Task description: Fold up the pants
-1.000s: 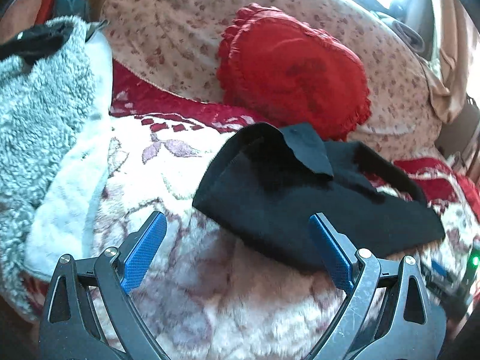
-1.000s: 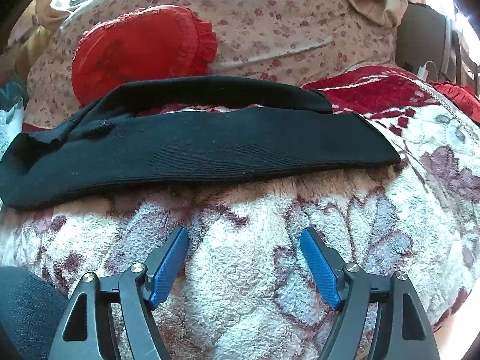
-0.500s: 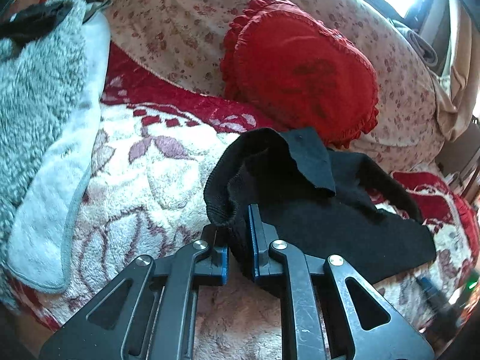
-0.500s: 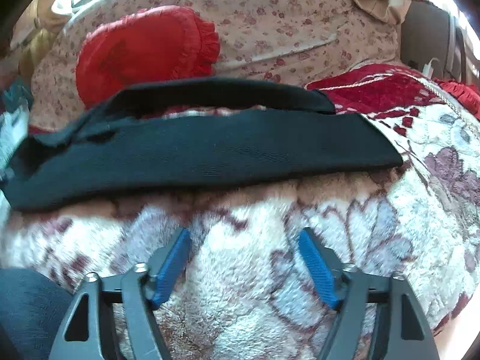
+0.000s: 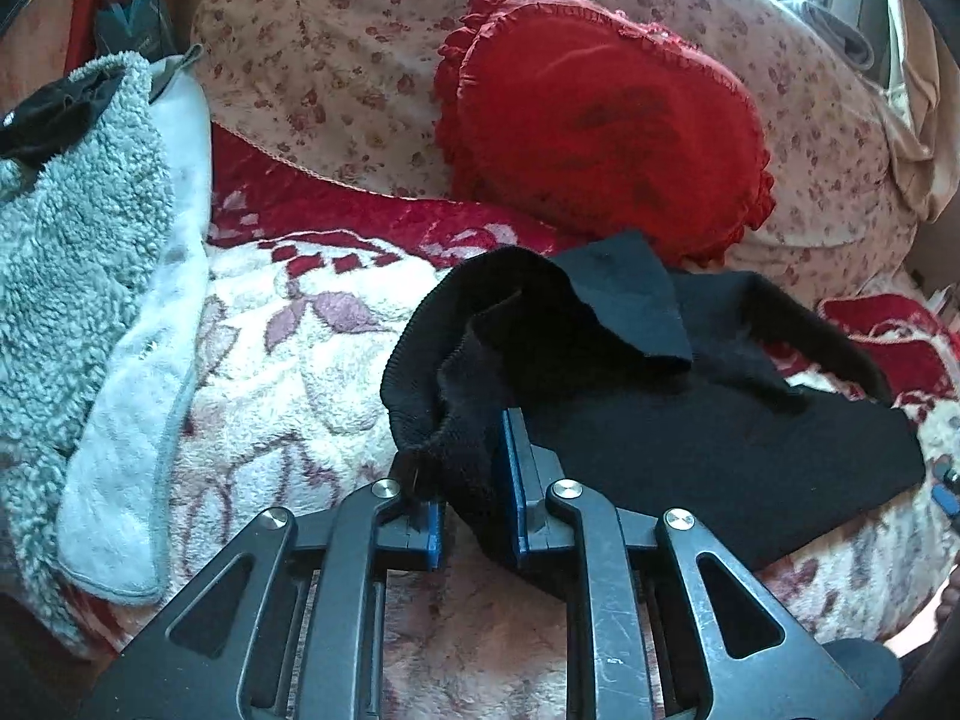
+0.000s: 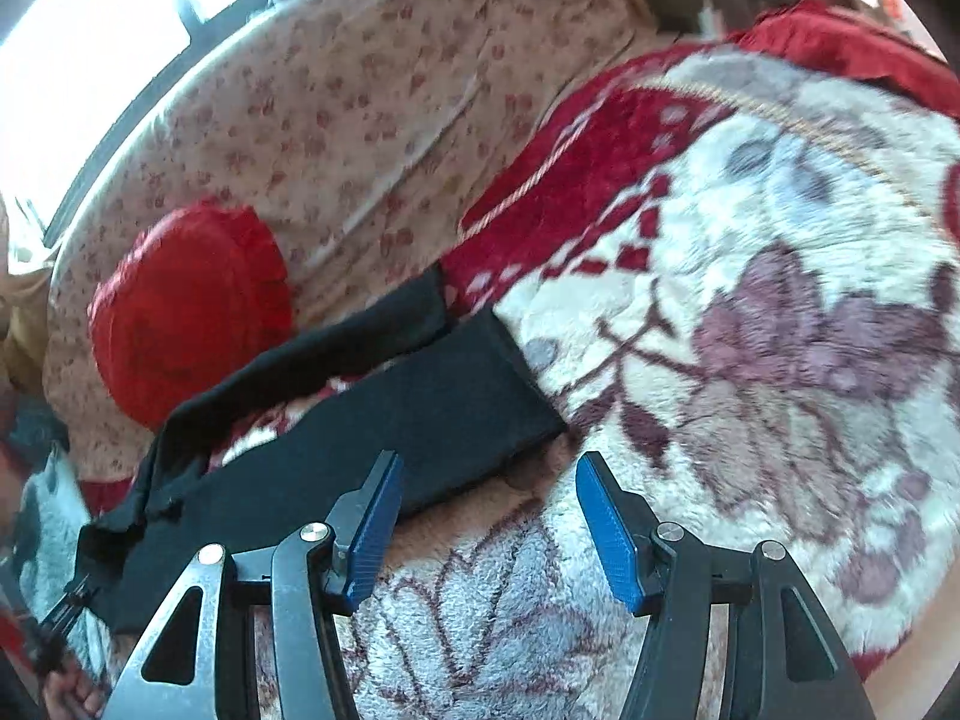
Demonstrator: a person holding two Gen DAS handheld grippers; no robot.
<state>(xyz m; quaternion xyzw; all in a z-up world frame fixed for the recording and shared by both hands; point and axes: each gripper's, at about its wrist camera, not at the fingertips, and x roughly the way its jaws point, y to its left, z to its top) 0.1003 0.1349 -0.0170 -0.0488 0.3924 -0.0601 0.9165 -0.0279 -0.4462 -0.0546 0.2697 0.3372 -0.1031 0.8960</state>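
Note:
Black pants [image 5: 690, 438] lie stretched across a fleecy floral blanket [image 5: 288, 360]. My left gripper [image 5: 471, 468] pinches the bunched ribbed waistband end between its blue pads. Its jaws are opening slightly, but the cloth still sits pressed between them. In the right wrist view the pants [image 6: 420, 414] run from lower left to the leg cuffs near the middle. My right gripper [image 6: 489, 459] is open and tilted, hovering just in front of the cuff end. Nothing lies between its fingers; its left pad overlaps the near edge of the leg.
A red heart-shaped cushion [image 5: 600, 132] leans on a flowered pillow [image 5: 336, 48] behind the pants. A grey fleece garment [image 5: 66, 228] is heaped at the left. The blanket [image 6: 750, 330] spreads to the right of the cuffs.
My left gripper closed on the waistband and bunched it up. My right gripper swung right along the pants to the cuff end, rolled, and its jaws narrowed a little.

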